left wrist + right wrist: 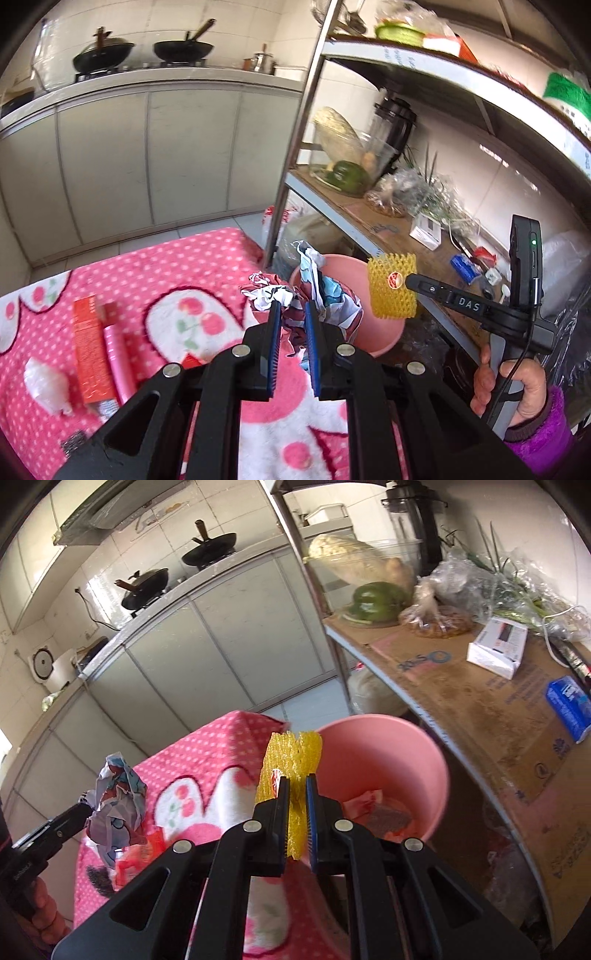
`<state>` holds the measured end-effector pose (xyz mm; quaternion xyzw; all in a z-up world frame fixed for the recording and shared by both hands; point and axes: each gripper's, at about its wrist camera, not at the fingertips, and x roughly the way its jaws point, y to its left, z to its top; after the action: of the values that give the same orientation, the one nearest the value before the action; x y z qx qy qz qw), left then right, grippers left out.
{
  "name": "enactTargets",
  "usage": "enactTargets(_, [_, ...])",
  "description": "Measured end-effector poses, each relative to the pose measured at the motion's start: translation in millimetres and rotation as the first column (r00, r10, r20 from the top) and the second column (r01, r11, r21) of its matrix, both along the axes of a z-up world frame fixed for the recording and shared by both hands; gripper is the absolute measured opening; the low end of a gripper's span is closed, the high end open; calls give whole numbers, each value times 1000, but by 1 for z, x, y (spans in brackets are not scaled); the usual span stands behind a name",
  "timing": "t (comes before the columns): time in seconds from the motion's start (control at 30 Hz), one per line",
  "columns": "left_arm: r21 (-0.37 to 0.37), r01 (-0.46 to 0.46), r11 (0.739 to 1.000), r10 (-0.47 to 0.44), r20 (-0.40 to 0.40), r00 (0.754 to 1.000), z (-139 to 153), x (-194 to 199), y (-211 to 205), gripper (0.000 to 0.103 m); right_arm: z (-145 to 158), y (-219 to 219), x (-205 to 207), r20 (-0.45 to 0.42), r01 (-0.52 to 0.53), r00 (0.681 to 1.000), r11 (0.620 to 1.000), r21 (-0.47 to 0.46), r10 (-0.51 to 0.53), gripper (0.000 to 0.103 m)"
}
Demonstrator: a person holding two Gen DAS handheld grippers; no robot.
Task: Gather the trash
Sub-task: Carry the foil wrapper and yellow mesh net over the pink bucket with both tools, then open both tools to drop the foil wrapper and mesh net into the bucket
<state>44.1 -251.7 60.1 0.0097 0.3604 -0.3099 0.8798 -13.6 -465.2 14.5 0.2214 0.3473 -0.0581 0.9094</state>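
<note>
Yellow foam-net fruit sleeve (291, 771) pinched in our right gripper (295, 786) beside the pink plastic bin (424, 753); left gripper (291, 314) clamps crumpled printed paper (314, 291) above the bin's near rim.

Pink dotted blanket (207, 254): orange box (90, 350), pink tube (118, 362), white wad (46, 384) lying on it.

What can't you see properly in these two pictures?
- Inside of the pink bin: in the left wrist view, hidden by the crumpled paper in the left gripper.
- Bin contents: right wrist view shows scraps, too blurred to name.
- Yellow foam net: lower part hidden between the right gripper fingers.
- Orange box print: blurred.
</note>
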Motion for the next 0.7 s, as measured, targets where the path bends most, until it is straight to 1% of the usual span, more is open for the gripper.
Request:
enactTargets(0.1, [21,38,999,-38,-2,999,-8,3,-26,12,-10,-10,0,-22,18,1000,1000,-22,-18,9])
enactTargets(0.23, [56,75,996,-74,-9,997,-25,12,-60,12,-27,-23,2,-54,42,998,999,-26,-43,9])
enactTargets(0.43, [114,114,987,-108,-57,993,-63,25,-100,12,-47,-31,8,-94,51,994,998,-28,-54,9])
enactTargets(0.57, [105,125,987,-112,-123,986,-83,36,-115,12,-56,-34,14,-120,52,991,997,-49,-57,9])
enactTargets(0.7, [121,144,982,-126,-142,982,-97,41,-131,13,-64,-37,19,-148,48,987,997,-62,-57,9])
